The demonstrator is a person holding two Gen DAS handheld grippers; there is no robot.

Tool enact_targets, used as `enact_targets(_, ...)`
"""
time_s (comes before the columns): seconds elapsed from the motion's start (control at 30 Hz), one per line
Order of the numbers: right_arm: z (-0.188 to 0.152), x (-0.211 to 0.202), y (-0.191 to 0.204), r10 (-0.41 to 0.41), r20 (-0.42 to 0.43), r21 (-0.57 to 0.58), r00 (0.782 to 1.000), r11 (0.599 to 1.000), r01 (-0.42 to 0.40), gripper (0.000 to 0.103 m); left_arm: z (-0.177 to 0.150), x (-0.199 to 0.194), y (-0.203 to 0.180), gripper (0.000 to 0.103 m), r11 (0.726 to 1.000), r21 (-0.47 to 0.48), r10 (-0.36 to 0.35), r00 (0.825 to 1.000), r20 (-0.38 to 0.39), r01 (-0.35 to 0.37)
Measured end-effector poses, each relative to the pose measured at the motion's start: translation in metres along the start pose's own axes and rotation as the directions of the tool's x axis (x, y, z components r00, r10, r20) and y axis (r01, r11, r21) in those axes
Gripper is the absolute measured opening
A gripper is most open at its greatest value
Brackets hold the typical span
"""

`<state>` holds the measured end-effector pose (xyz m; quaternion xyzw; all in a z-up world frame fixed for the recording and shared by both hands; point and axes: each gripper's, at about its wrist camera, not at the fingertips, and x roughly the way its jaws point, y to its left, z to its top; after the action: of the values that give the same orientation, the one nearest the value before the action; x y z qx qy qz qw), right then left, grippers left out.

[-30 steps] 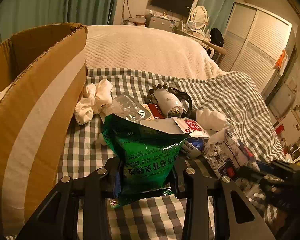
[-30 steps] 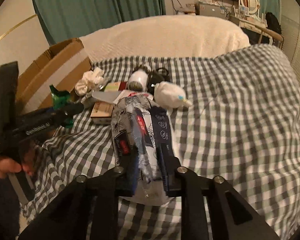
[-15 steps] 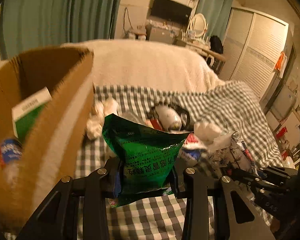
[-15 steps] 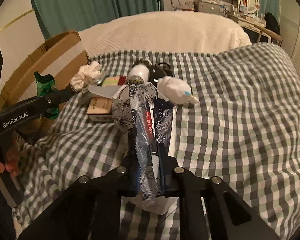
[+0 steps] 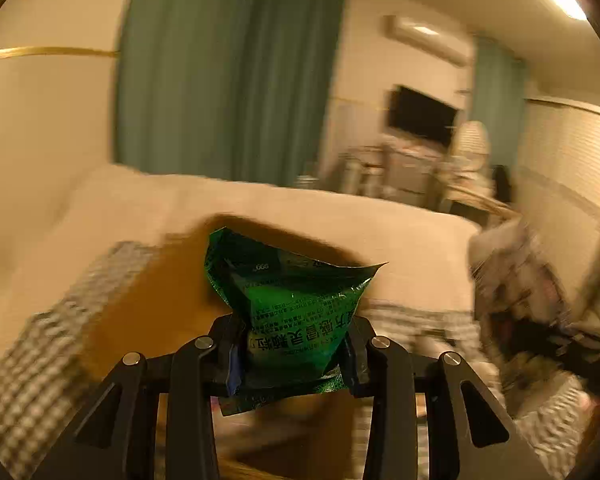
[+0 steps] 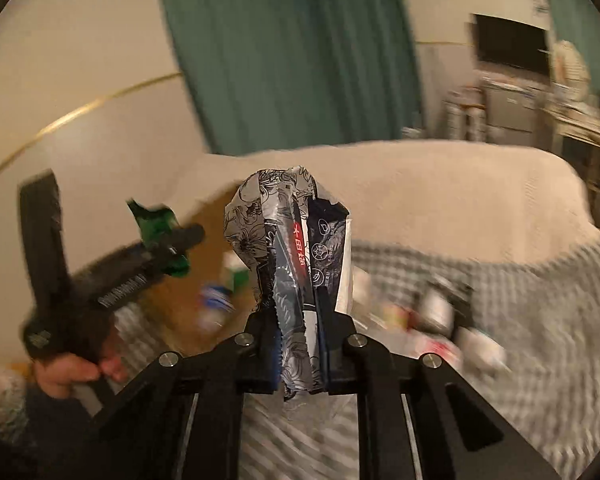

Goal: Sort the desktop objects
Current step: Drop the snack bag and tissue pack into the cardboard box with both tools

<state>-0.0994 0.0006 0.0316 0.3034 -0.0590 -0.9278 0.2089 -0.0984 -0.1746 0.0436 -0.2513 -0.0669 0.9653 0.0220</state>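
Observation:
My left gripper (image 5: 294, 356) is shut on a green foil packet (image 5: 296, 312) and holds it upright above the blurred brown cardboard box (image 5: 160, 312). In the right wrist view the same left gripper (image 6: 168, 248) shows at the left with the green packet (image 6: 156, 224), carried by a hand (image 6: 72, 368). My right gripper (image 6: 300, 344) is shut on a black-and-white flowered packet (image 6: 288, 240) with red lettering, held upright in the air. Behind and left of it lies the open box (image 6: 180, 308) with small items inside, too blurred to name.
Loose small objects (image 6: 432, 312) lie blurred on the green checked cloth (image 6: 540, 320) to the right. A cream blanket (image 5: 340, 232) covers the bed behind. Teal curtains (image 5: 228, 80), a wall and a dark screen (image 5: 420, 116) stand further back.
Both grippers have risen with their packets and both views now look higher into the room. The left one swung over the box. The flowered packet came up off the cloth.

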Motion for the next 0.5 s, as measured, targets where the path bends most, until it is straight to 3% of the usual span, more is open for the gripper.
enact_targets(0.13, 0.023, 0.058, 0.030, 0.087, -0.038, -0.012, 0.995, 0.996, -0.087, 0.013, -0.004, 0.027, 0.036, 0.038, 0.995, -0.035, 0.089, 0.995, -0.040, -0.091)
enact_targets(0.3, 0.029, 0.123, 0.049, 0.080, -0.098, -0.013, 0.992, 0.997, -0.081, 0.016, -0.016, 0.056, 0.055, 0.038, 0.991, -0.072, 0.107, 0.989, -0.102, -0.114)
enact_targets(0.37, 0.030, 0.131, 0.049, 0.063, -0.094, -0.007, 0.994, 0.998, -0.064, 0.023, -0.020, 0.064, 0.050, 0.045, 0.990, -0.046, 0.127, 0.985, -0.119, -0.134)
enact_targets(0.43, 0.031, 0.133, 0.047, 0.058, -0.094, 0.000, 0.994, 0.998, -0.058, 0.027, -0.024, 0.067, 0.050, 0.061, 0.989, -0.030, 0.140, 0.981, -0.136, -0.146)
enact_targets(0.5, 0.032, 0.129, 0.042, 0.049, -0.078, 0.007, 0.996, 0.999, -0.048, 0.042, -0.027, 0.068, 0.049, 0.085, 0.987, -0.026, 0.151, 0.978, -0.141, -0.156)
